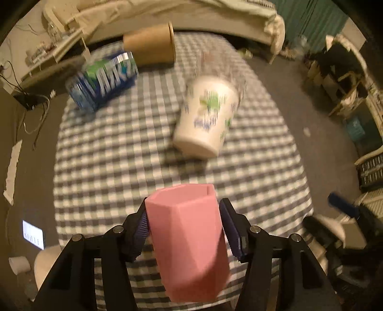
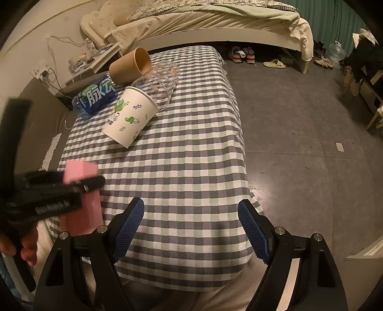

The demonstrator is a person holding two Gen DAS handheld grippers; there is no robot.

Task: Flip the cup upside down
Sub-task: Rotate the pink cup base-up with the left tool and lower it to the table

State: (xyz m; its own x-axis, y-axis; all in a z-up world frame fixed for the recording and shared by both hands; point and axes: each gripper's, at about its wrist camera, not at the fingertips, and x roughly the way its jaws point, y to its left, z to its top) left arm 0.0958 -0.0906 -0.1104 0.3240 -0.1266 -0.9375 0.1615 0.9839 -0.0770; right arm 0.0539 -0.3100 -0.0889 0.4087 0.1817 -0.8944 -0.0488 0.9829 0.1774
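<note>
My left gripper [image 1: 183,215] is shut on a pink faceted cup [image 1: 189,241] and holds it above the near part of the checked table [image 1: 119,148]. The cup's open mouth points away from me. The view is blurred by motion. In the right wrist view the left gripper [image 2: 79,184] and the pink cup [image 2: 81,215] show at the left edge. My right gripper [image 2: 191,215] is open and empty over the table's near edge [image 2: 191,263].
A white printed paper cup [image 2: 130,117], a clear glass [image 2: 158,81], a brown paper cup [image 2: 130,65] and a blue water bottle [image 2: 95,98] lie on their sides at the table's far left. A bed [image 2: 203,21] stands behind. Grey floor [image 2: 299,143] is to the right.
</note>
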